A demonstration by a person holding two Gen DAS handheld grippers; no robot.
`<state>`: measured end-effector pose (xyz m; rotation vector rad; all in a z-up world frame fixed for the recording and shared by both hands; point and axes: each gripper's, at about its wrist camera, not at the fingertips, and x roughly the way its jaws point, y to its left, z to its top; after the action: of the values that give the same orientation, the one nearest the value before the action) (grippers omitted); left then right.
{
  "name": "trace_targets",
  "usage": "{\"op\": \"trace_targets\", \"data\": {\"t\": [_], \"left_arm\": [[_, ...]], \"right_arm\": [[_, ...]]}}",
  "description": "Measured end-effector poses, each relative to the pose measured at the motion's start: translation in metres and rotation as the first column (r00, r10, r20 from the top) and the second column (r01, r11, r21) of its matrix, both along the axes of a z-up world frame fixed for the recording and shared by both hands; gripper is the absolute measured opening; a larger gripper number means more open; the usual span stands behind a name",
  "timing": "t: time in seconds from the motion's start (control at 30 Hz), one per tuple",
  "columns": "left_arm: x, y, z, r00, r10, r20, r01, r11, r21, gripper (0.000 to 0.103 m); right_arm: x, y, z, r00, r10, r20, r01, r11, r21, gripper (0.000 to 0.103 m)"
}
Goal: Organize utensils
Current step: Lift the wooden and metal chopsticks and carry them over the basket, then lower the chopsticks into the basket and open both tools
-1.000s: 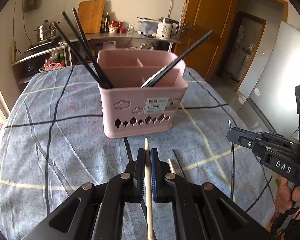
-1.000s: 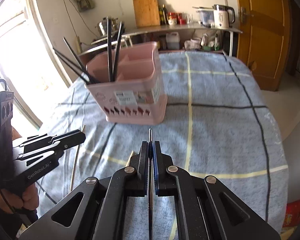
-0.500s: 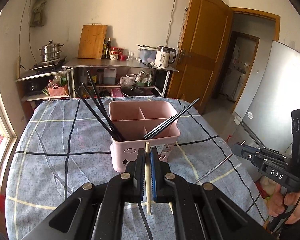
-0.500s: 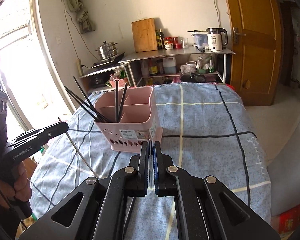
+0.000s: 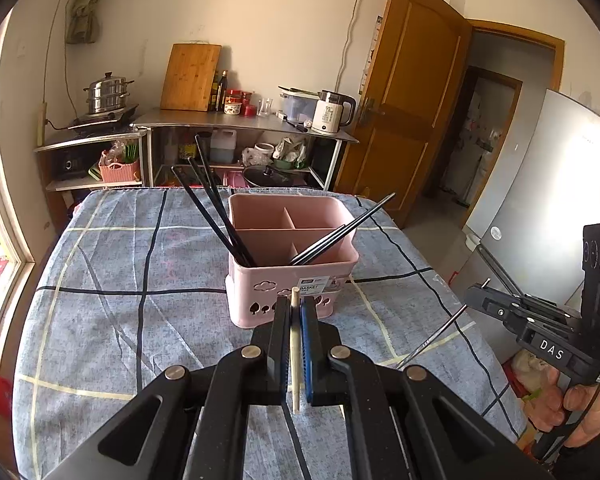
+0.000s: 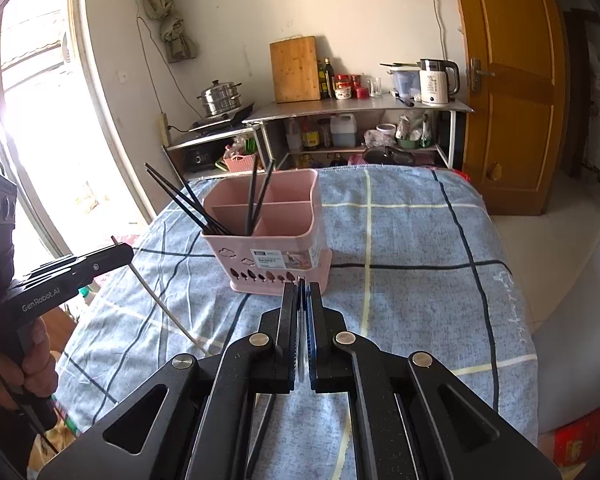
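**Both grippers clamped on a chopstick in front of the pink basket**

The left gripper has its jaws closed on a pale wooden chopstick, which runs lengthwise between the fingers with its tip poking just past them. The right gripper is clamped on a thin metal chopstick, seen edge-on between its pads. Ahead of both, on the blue checked tablecloth, stands the pink basket. Black chopsticks lean out of its front compartments, some to the left, a pair to the right.
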<state>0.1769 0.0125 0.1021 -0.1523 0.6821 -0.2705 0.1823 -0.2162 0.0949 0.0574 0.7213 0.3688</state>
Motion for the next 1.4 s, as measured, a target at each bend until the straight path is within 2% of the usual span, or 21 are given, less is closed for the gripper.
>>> {"op": "trace_targets", "data": {"t": [0.4,0.83,0.97,1.13,1.4], "left_arm": [[0.008,0.011,0.031,1.000,0.004,0.028,-0.004,1.000,-0.023,0.005],[0.064,0.032,0.092,0.992,0.066,0.105,-0.059,0.996,-0.067,0.005],[0.084,0.037,0.102,0.990,0.081,0.119,-0.072,0.994,-0.076,0.005],[0.109,0.038,0.097,0.990,0.087,0.110,-0.078,0.993,-0.083,0.005],[0.133,0.036,0.068,0.995,0.085,0.058,-0.079,0.992,-0.095,0.005]], "right_arm": [[0.004,0.016,0.029,0.999,0.023,0.048,-0.026,0.998,0.054,0.004],[0.049,0.043,0.069,0.993,0.008,0.118,-0.025,0.990,0.140,0.004],[0.065,0.050,0.077,0.991,0.003,0.135,-0.025,0.987,0.161,0.004],[0.085,0.056,0.076,0.990,-0.014,0.137,-0.010,0.984,0.177,0.004],[0.106,0.061,0.052,0.996,-0.020,0.085,0.005,0.985,0.172,0.004]]}}
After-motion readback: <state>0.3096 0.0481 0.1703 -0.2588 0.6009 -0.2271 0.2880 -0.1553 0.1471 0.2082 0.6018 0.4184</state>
